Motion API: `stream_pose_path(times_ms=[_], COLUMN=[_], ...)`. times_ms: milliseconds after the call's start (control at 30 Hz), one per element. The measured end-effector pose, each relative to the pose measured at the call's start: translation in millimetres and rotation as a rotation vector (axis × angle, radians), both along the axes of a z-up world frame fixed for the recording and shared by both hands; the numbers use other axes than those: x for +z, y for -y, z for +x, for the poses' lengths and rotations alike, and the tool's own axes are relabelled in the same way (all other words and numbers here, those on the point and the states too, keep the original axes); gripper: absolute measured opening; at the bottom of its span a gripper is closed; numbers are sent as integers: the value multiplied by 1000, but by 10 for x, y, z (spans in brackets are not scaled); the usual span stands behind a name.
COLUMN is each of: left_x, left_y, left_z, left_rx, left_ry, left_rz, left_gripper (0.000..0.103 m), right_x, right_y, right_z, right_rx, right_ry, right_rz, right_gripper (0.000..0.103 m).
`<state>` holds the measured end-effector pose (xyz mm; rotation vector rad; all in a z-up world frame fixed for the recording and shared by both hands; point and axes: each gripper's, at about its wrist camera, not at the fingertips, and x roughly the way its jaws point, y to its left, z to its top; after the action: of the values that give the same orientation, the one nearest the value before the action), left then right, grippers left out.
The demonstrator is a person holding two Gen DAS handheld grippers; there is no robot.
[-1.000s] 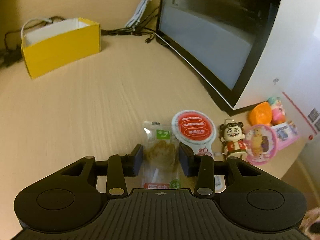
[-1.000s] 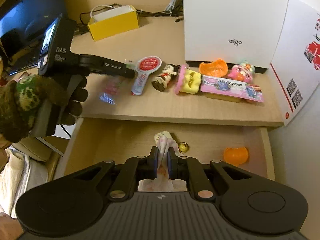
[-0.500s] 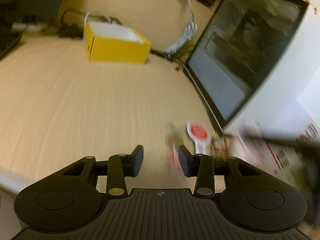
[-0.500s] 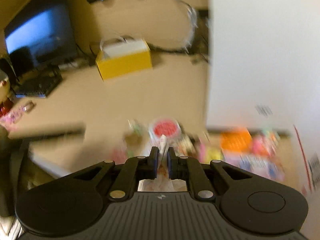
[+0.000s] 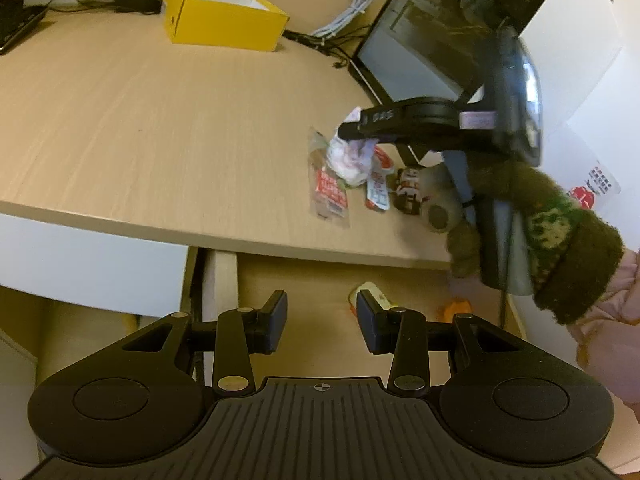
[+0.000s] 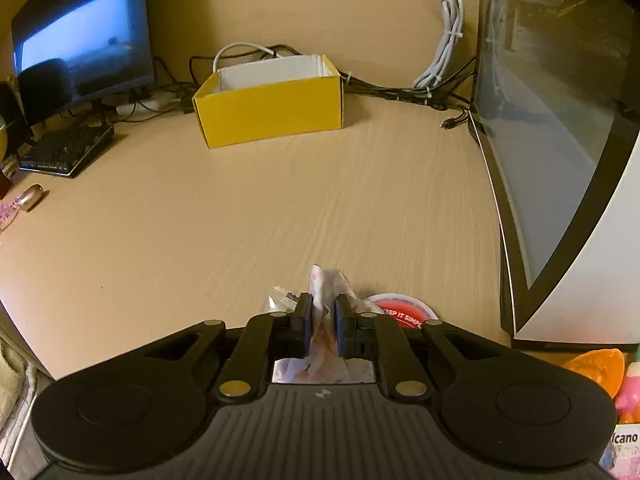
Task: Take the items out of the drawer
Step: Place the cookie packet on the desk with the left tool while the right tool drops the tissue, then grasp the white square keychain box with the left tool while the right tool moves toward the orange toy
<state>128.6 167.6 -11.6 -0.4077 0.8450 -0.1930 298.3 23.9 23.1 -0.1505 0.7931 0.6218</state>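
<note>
L gripper (image 5: 322, 322): jaws wide apart, nothing between them, positioned over the open drawer (image 5: 320, 280), which contains a small pale item (image 5: 370, 292) and an orange item (image 5: 456, 308). R gripper (image 6: 320, 320): jaws opening, crumpled white packet (image 6: 326, 284) still between them, over the desk (image 6: 240, 220), beside a clear snack bag (image 5: 328, 188), red-lidded cup (image 6: 404, 310) and figurine (image 5: 408, 190). Yellow box (image 6: 268, 108) at rear
</note>
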Motion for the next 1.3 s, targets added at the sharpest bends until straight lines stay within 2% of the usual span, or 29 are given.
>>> stream_pose_path(times_ms=[33,100,167,333,467,600,733,900,1000,1067,1167,1300], left_x=[-7,-21,-42,-145,-238,-329,-464,-594,-655,-711,-825,-945], left_y=[8,46,103,369,623,803,986,1217,1389,1506,1610,1553], left_z=[5,14,55,147,272,345,478,590,636,659,729,871], left_rx=[-1,-16,-43,-140,-207,-231,-253,-291,-337,-342,-254,-102], left_ry=[-3,-8,-14,-38,-56,-70,-89,-107,-57,-20,-20,-110], left_rz=[2,8,19,42,63,92,124,158,178,224,299,237], left_gripper=[42,42,42,42,42,42,42,42,42,42,42,42], right_x=[53,217,408,740,784,596,179,-339,-443,-474,-531,-585], right_y=[20,89,207,594,963,1317,1635,1910,2057,2150,2177,2236], right_z=[-25,-128,-271,-575,-847,-1118,-1439,-1791,-1822,-1828,-1914,-2072], right_rx=[4,12,9,-2,-49,-112,-194,-249,-321,-355,-357,-358], right_ry=[2,42,86,135,189,202,106,-58,-107,-149,-162,-187], right_rz=[12,54,96,150,88,-18,-98,-197,-186,-162,-169,-159], right_gripper=[38,57,61,65,72,72,73,72,72,72,72,72])
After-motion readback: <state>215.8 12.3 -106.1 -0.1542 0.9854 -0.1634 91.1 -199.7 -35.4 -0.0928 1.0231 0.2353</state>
